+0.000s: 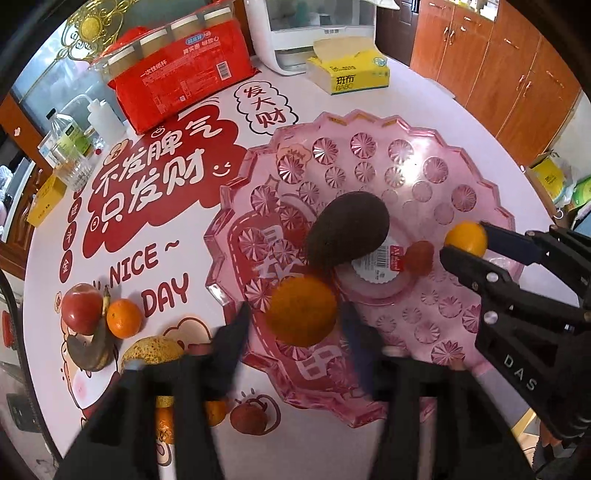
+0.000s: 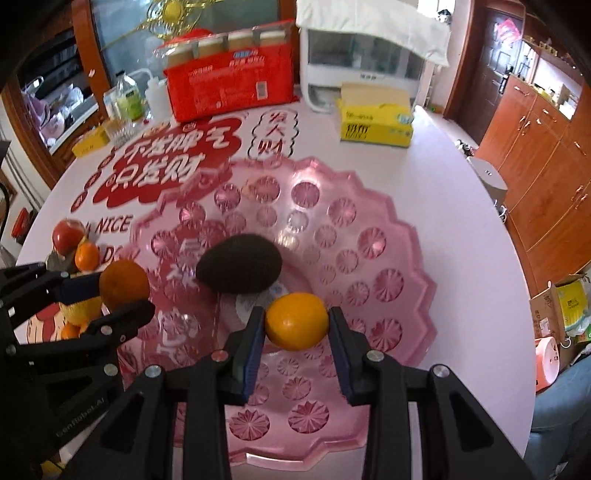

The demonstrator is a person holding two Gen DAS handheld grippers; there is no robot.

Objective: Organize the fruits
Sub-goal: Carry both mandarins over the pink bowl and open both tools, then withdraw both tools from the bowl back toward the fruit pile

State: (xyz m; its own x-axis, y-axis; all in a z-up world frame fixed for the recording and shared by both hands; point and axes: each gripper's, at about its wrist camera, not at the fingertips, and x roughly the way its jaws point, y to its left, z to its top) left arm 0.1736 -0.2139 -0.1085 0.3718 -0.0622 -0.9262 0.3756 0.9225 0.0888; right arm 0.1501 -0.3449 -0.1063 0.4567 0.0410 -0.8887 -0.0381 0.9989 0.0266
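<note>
A pink plastic fruit tray (image 1: 424, 170) (image 2: 399, 258) lies on the table with a dark avocado (image 1: 347, 229) (image 2: 240, 267) and a small red fruit (image 1: 419, 256) in its middle. My left gripper (image 1: 299, 314) (image 2: 125, 291) is shut on a dull orange (image 1: 301, 310) (image 2: 123, 282) above the tray's left rim. My right gripper (image 2: 297, 321) (image 1: 463, 242) is shut on a bright orange (image 2: 297, 321) (image 1: 466, 238) above the tray. Left of the tray on the table lie an apple (image 1: 81, 308) (image 2: 66, 236), a small orange (image 1: 123, 318) (image 2: 86, 256), a dark banana (image 1: 92, 350) and a yellow spotted fruit (image 1: 153, 350).
A red pack of paper cups (image 1: 184, 70) (image 2: 229, 85), a yellow tissue box (image 1: 351, 74) (image 2: 375, 118), a white appliance (image 1: 310, 29) (image 2: 365, 62), bottles (image 1: 70, 147) and a small yellow box (image 1: 46, 199) stand at the table's far side. A small reddish fruit (image 1: 248, 418) lies near the front edge.
</note>
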